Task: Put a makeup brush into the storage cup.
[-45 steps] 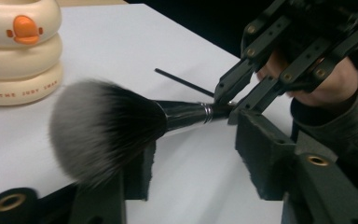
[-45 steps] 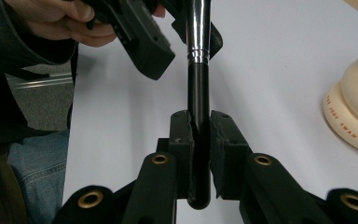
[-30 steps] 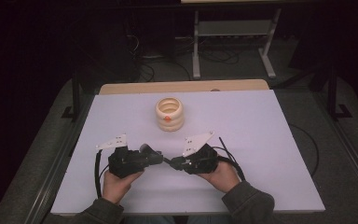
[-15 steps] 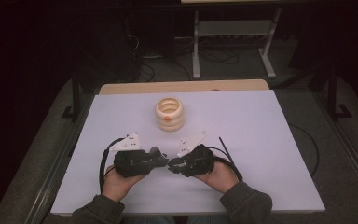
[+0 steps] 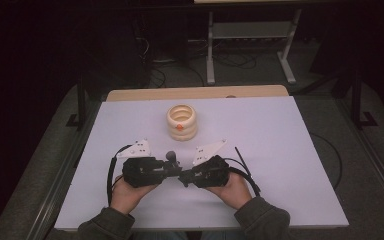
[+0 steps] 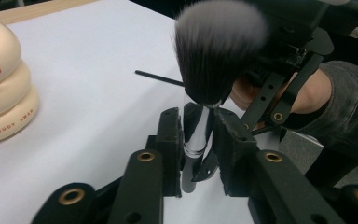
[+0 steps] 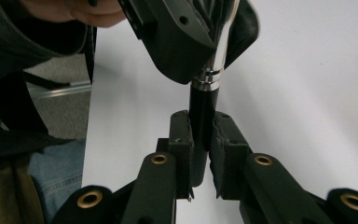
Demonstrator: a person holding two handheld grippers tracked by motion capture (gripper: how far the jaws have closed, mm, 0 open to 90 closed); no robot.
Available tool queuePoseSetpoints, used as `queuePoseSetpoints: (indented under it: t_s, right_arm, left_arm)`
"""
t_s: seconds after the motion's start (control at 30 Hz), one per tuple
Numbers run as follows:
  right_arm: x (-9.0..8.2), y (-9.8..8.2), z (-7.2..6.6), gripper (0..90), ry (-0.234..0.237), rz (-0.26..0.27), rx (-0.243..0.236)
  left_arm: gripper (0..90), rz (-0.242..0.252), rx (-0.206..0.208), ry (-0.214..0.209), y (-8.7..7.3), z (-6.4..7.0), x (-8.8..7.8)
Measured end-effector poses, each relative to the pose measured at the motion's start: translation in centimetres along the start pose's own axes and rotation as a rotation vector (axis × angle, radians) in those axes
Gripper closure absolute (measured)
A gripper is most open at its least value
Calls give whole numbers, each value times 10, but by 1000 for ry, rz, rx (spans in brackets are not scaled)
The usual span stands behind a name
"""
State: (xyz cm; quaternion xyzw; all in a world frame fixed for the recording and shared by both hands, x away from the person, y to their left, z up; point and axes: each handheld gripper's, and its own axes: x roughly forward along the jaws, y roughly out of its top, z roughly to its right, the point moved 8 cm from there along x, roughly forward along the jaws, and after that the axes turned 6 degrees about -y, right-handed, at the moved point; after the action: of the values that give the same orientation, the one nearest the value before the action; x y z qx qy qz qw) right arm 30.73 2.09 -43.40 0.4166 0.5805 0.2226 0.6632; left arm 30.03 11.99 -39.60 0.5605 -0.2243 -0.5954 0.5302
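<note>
**Both grippers holding one makeup brush over the near bench**

The left gripper [image 5: 169, 167] and the right gripper [image 5: 182, 178] are meeting tip to tip above the near middle of the white bench [image 5: 280, 150], each carried in one of the person's hands. Between them a makeup brush [image 6: 205, 93] is standing roughly upright. In the left gripper view, the left gripper's pads are sitting on either side of the brush's silver ferrule, just under the dark bristle head; its jaws have just been opening slightly, with the ferrule between them. In the right gripper view, the right gripper is clamping narrowly on the brush's black handle [image 7: 201, 116], below the silver band. Farther back, near the bench's middle, a cream ringed container [image 5: 182, 121] with an orange duck bill is standing well apart from the grippers.
</note>
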Motion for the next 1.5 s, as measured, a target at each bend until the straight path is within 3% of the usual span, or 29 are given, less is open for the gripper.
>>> queuePoseSetpoints:
  t_s: [0.3,0.33,0.43,0.47,0.53,0.77,0.93,1.17,1.5]
  right_arm:
    - [0,-2,0,775,-4,-7,6]
    - [0,-2,0,692,2,-5,18]
    - [-2,-3,2,673,-5,-16,20]
    - [-5,-6,5,620,-15,-28,16]
    - [-9,-7,7,596,-23,-28,23]
    - [-23,-19,16,459,-42,-33,94]
    - [-36,-27,24,424,-70,-12,144]
    - [-54,-36,33,374,-121,3,167]
    - [-69,-48,42,338,-158,10,201]
  left_arm:
    - [778,-13,7,1,0,-1,1]
    - [779,-15,8,9,0,-1,1]
    - [780,-23,17,17,0,-2,1]
    - [780,-28,23,27,1,-2,1]
    - [780,-33,26,34,1,-2,1]
    - [780,-53,36,56,3,-9,1]
    - [781,-66,33,76,7,-16,0]
    - [781,-72,38,93,12,-21,0]
    - [781,-90,38,115,22,-32,-2]
